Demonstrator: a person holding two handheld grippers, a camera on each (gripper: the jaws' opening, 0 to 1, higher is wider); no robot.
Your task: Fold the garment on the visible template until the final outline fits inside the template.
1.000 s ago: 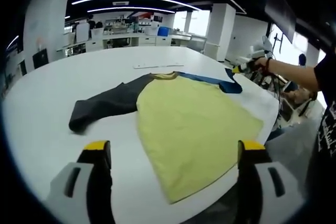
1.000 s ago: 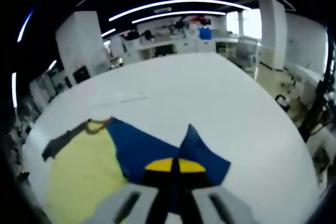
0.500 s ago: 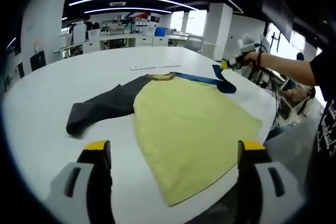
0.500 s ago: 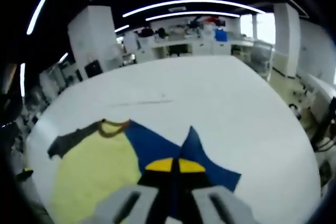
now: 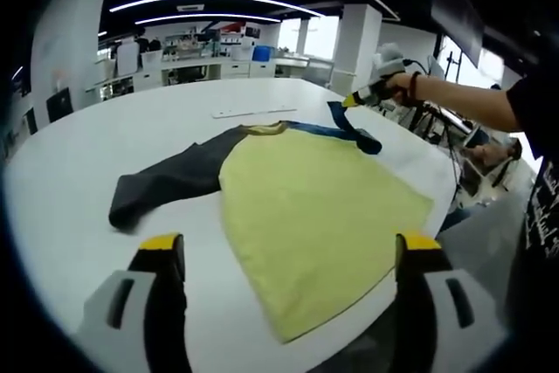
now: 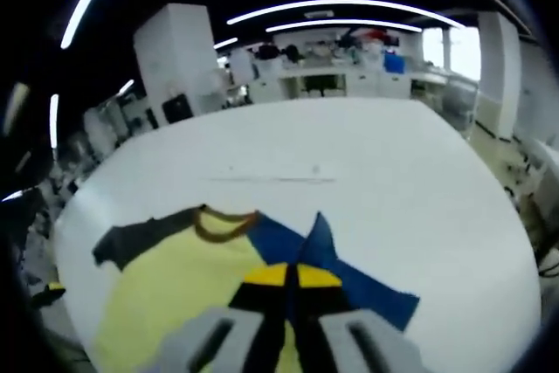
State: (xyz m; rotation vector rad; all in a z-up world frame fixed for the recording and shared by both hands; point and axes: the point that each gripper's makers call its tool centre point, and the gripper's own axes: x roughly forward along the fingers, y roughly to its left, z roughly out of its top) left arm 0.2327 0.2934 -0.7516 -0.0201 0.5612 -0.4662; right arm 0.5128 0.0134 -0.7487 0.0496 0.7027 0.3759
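White round table, office behind; right gripper clamps blue sleeve; left gripper wide.

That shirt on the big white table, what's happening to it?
A person is folding the yellow shirt with two hand-held grippers. The right gripper is shut on the blue sleeve and holds it lifted above the white table. The left gripper is open near the table's edge, holding nothing. The dark gray sleeve lies flat, not folded yet.
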